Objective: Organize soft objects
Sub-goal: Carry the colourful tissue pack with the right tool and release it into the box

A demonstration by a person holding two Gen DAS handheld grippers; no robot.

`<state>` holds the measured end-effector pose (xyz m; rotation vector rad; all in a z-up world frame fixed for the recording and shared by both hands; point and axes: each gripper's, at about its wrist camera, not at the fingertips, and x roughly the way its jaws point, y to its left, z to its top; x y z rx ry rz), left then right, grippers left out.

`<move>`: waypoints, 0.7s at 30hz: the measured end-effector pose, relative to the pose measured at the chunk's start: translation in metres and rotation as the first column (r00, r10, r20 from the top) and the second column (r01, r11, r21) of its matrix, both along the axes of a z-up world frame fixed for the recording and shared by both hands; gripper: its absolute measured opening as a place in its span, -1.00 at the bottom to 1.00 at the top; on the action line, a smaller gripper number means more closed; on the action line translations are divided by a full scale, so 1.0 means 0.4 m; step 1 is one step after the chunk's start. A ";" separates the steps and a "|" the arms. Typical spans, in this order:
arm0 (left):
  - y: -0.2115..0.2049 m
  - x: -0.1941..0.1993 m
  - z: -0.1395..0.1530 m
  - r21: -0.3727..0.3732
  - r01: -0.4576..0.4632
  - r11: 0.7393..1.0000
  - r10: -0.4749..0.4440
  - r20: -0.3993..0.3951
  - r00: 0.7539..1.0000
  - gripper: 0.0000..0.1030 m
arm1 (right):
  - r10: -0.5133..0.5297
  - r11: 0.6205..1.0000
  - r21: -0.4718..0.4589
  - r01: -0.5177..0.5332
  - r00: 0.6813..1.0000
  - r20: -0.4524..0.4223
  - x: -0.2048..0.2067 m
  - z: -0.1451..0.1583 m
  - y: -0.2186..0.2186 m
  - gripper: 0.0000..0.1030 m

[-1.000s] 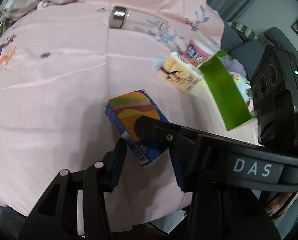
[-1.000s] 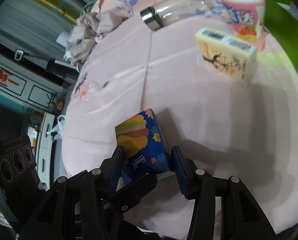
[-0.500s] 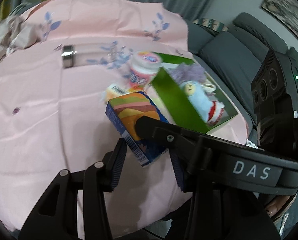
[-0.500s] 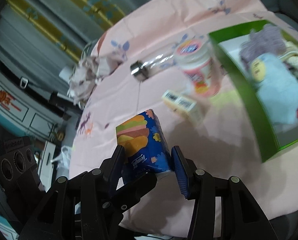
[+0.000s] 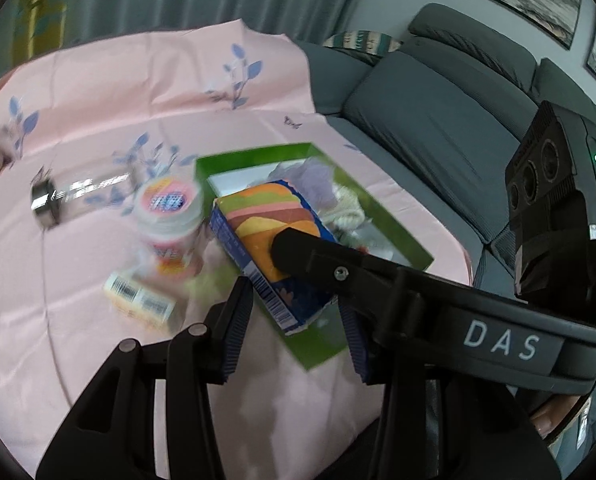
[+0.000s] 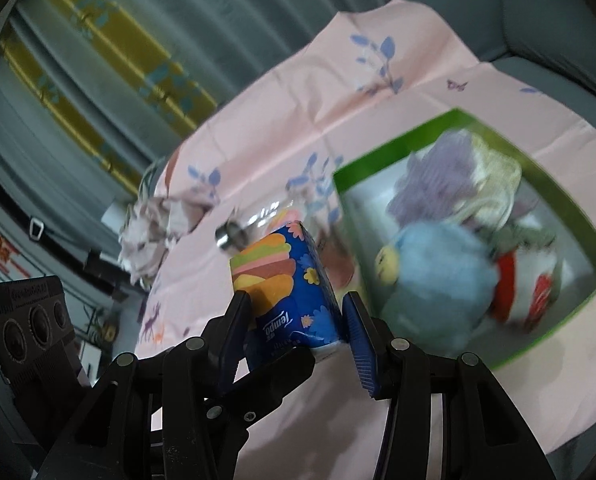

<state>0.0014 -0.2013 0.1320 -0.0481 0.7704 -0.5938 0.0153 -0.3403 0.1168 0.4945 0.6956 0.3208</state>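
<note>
We hold the tissue pack (image 6: 294,292) in both hand-held grippers, right (image 6: 296,326) and left (image 5: 294,312), clamped. It hangs above the table (image 5: 98,360) beside the green box (image 6: 593,240), long axis tilted up, away from us.

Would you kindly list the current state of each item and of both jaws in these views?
tissue pack: held in the air, gripped by both grippers
left gripper: jaws shut on the pack
right gripper: jaws shut on the pack
green box: open, holding plush toys
glass bottle: lying on its side
pink-lidded jar: upright, lid on
</note>
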 end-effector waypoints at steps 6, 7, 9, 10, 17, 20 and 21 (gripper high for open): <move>-0.068 0.085 0.033 -0.027 0.026 0.999 -0.025 0.034 0.999 -0.18 | -0.044 0.999 -0.007 0.044 0.998 0.034 0.067 0.043 -0.069 -0.02; -0.083 0.107 0.034 -0.030 0.029 0.999 -0.028 0.030 0.999 -0.18 | -0.054 0.999 -0.005 0.054 0.998 0.029 0.080 0.044 -0.078 -0.02; -0.110 0.138 0.031 -0.026 0.040 0.999 -0.040 0.004 0.999 -0.18 | -0.083 0.996 -0.014 0.083 0.996 0.020 0.104 0.046 -0.097 -0.02; -0.122 0.150 0.031 -0.026 0.045 0.999 -0.045 -0.004 0.999 -0.19 | -0.094 0.995 -0.016 0.094 0.995 0.021 0.112 0.047 -0.106 -0.02; -0.183 0.219 0.006 0.033 0.035 0.999 -0.034 -0.017 0.999 -0.19 | -0.108 0.994 0.007 0.108 0.994 -0.014 0.202 0.014 -0.159 -0.01; -0.198 0.249 -0.024 0.051 0.036 0.998 -0.034 -0.044 0.998 -0.19 | -0.105 0.994 0.037 0.106 0.993 -0.046 0.233 -0.023 -0.179 -0.01; -0.203 0.259 -0.036 0.057 0.037 0.998 -0.034 -0.056 0.998 -0.19 | -0.104 0.993 0.049 0.107 0.993 -0.061 0.243 -0.036 -0.185 -0.01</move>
